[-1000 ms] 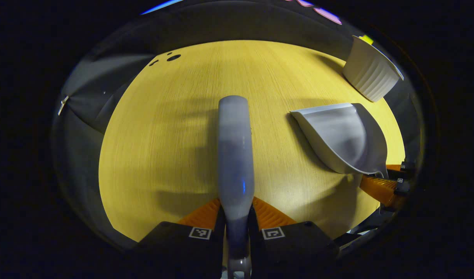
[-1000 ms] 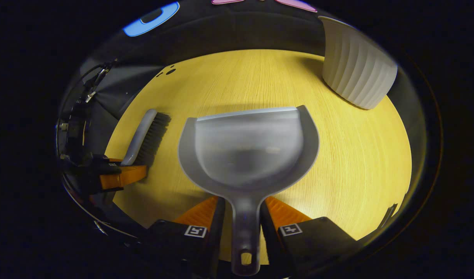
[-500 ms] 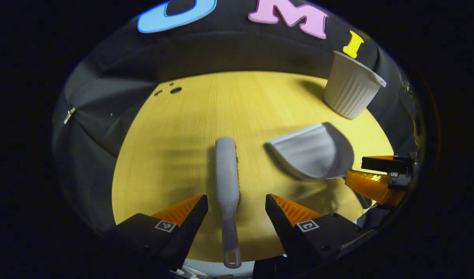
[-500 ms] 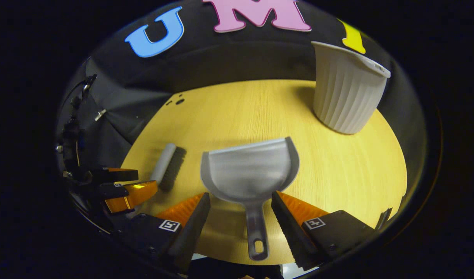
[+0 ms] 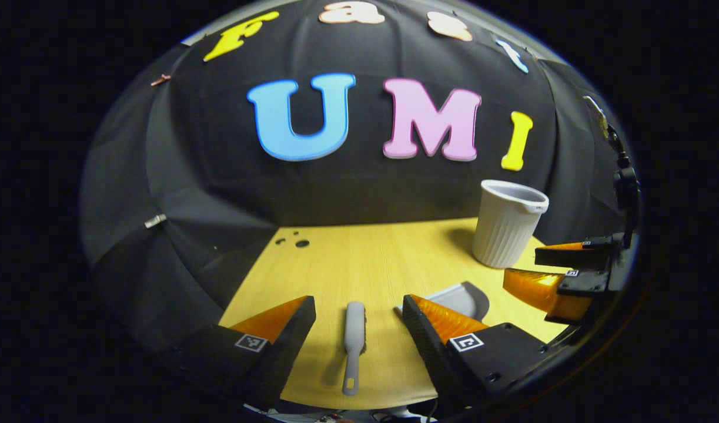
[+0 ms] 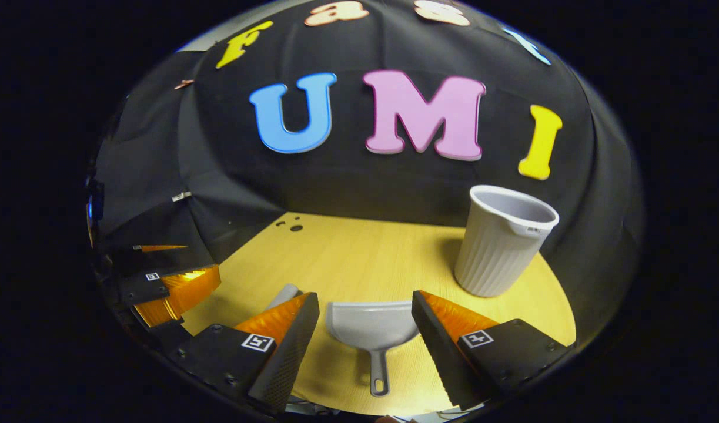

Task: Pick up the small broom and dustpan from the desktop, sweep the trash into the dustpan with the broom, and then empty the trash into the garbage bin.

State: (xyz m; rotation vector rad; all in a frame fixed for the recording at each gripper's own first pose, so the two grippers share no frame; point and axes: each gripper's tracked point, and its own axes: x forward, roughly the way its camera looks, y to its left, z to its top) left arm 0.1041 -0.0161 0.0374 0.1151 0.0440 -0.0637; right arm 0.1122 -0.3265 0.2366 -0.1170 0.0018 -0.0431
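Broom (image 5: 354, 337) lying flat on the yellow wooden bench (image 5: 359, 258), handle end toward the near edge, and in the left gripper view it sits right in the gap between the fingers of the left gripper (image 5: 359, 314), which hang above it spread wide, touching nothing. Bristles face the right side of that view. Just beside the broom to the right, the grey dustpan (image 5: 462, 296) peeks out from behind the right-hand finger, partly hidden. Over to the right gripper view: the dustpan (image 6: 372, 326) rests flat on the bench, scoop mouth pointing to the back wall, its slim handle with the hanging hole running toward the near edge. The right gripper (image 6: 365, 317) is above it, fingers parted wide on either side of the pan, gripping nothing. The broom's rounded tip (image 6: 284, 295) shows just behind the left-hand finger there. Farther back on the right stands the white ribbed garbage bin (image 6: 500, 244), upright, mouth open, well apart from the dustpan; what is inside it cannot be made out. A few small dark spots (image 6: 291, 226) sit at the far left corner of the bench. Each gripper appears at the edge of the other's view, open too.
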